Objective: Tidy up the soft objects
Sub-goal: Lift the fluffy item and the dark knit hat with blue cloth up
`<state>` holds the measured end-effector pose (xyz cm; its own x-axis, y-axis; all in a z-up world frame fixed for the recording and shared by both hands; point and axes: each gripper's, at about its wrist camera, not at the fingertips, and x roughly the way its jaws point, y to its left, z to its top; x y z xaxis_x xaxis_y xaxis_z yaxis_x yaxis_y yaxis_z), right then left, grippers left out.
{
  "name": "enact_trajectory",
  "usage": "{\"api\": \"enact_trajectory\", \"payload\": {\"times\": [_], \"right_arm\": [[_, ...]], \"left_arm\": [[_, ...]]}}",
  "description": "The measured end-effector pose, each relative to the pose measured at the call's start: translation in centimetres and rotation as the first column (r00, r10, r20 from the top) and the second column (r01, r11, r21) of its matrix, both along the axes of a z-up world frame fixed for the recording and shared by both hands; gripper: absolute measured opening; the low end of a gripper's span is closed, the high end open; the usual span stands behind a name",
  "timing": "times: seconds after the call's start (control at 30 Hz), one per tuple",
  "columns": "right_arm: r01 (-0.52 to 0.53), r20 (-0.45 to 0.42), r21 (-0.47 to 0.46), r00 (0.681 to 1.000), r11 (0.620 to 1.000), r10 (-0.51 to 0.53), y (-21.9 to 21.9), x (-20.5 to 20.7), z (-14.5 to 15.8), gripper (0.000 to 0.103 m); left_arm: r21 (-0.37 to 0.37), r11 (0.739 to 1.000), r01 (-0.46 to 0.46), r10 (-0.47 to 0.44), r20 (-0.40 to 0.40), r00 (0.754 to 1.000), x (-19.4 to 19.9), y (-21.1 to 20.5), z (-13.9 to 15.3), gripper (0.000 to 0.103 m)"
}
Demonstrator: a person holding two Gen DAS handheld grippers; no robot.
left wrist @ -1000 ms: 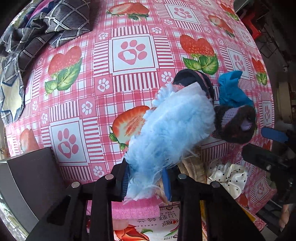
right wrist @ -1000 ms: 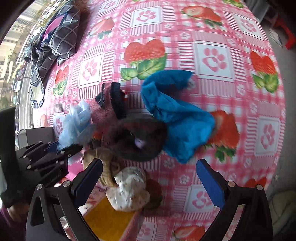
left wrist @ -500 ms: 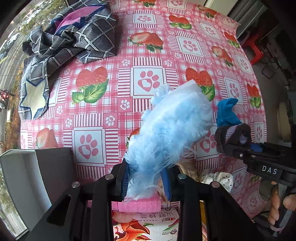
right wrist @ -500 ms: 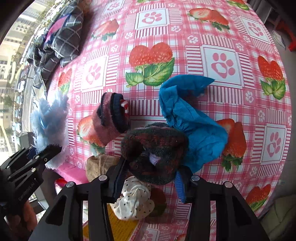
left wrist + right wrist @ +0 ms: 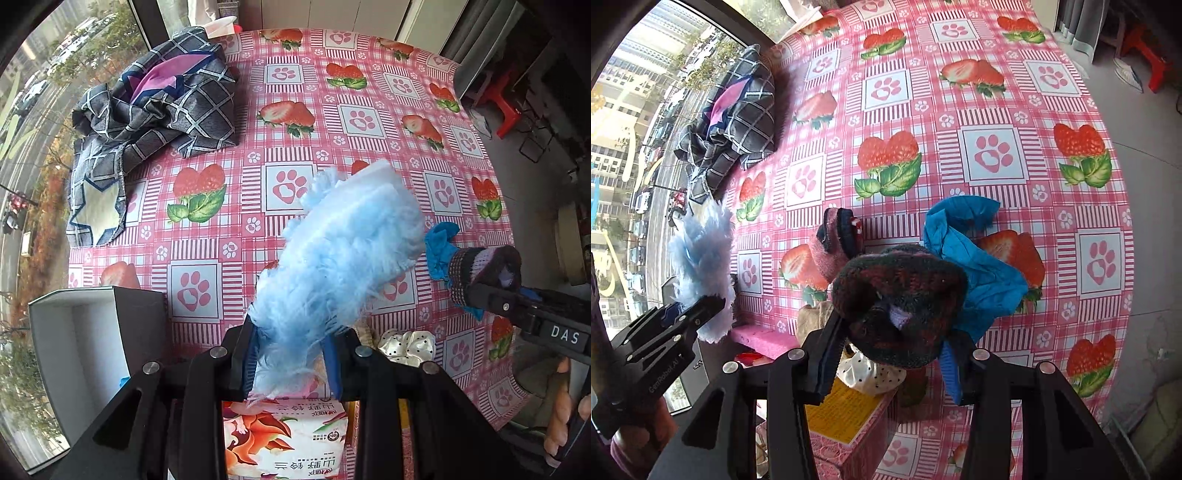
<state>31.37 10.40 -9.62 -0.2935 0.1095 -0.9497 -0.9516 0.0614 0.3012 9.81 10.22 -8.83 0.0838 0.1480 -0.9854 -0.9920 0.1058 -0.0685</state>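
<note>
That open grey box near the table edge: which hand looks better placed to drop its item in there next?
Probably the left. The left gripper, clamping the fluffy blue duster, hangs right beside the grey box. The right gripper, holding the dark knitted sock, sits further away.

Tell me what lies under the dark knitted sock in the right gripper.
Beneath the dark knitted sock show a white polka-dot scrunchie, blue cloth and a pink sock. The sock covers whatever lies directly below its middle.
</note>
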Motion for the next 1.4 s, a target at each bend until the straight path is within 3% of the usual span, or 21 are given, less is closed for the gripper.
{"api": "enact_trajectory", "payload": {"times": [0.53, 0.87, 1.07, 1.17, 1.2, 1.23, 1.27, 1.3, 1.33, 1.37, 1.4], "right_arm": [[0.037, -0.037, 0.125, 0.999, 0.991, -0.032, -1.8, -0.4, 6.3, 0.047], [0.062, -0.117, 0.171, 0.992, 0.983, -0.042, -3.3, -0.5, 9.7, 0.047], [0.067, -0.077, 0.220, 0.996, 0.973, -0.051, -3.7, -0.8, 11.6, 0.047], [-0.041, 0.137, 0.306, 0.991, 0.951, -0.002, -4.3, -2.3, 12.9, 0.047], [-0.058, 0.174, 0.309, 0.985, 0.949, 0.004, -4.4, -2.6, 12.9, 0.047], [-0.008, 0.059, 0.286, 0.998, 0.958, -0.010, -4.5, -1.9, 12.7, 0.047], [0.075, -0.142, 0.234, 0.989, 0.969, -0.042, -4.4, -0.7, 12.2, 0.047], [0.146, -0.288, 0.184, 0.953, 0.972, -0.089, -4.5, 0.2, 11.7, 0.047], [0.168, -0.271, 0.193, 0.956, 0.967, -0.112, -4.5, 0.5, 12.0, 0.046], [0.128, -0.114, 0.249, 0.988, 0.960, -0.102, -4.6, -0.2, 12.7, 0.046], [0.040, 0.085, 0.304, 0.994, 0.952, -0.069, -4.7, -1.3, 13.3, 0.046]], "left_arm": [[0.070, 0.997, -0.012, 0.011, 0.021, 1.000, -2.0, -2.8, 4.1, 0.033], [0.074, 0.997, -0.030, 0.027, 0.043, 0.999, -3.5, -4.8, 5.0, 0.033], [0.077, 0.997, -0.032, 0.028, 0.048, 0.998, -4.2, -5.8, 5.4, 0.033], [0.079, 0.996, -0.030, 0.026, 0.049, 0.998, -4.5, -6.2, 5.5, 0.033], [0.077, 0.997, -0.030, 0.026, 0.051, 0.998, -4.6, -6.3, 5.6, 0.033], [0.078, 0.997, -0.030, 0.026, 0.054, 0.998, -4.7, -6.4, 5.6, 0.033], [0.080, 0.996, -0.030, 0.025, 0.054, 0.998, -4.8, -6.5, 5.7, 0.033], [0.081, 0.996, -0.029, 0.025, 0.054, 0.998, -4.8, -6.6, 5.7, 0.033], [0.080, 0.996, -0.028, 0.023, 0.055, 0.998, -4.8, -6.7, 5.7, 0.033], [0.079, 0.997, -0.026, 0.021, 0.057, 0.998, -4.8, -6.7, 5.7, 0.033], [0.079, 0.997, -0.023, 0.019, 0.058, 0.998, -4.8, -6.8, 5.7, 0.033]]}}
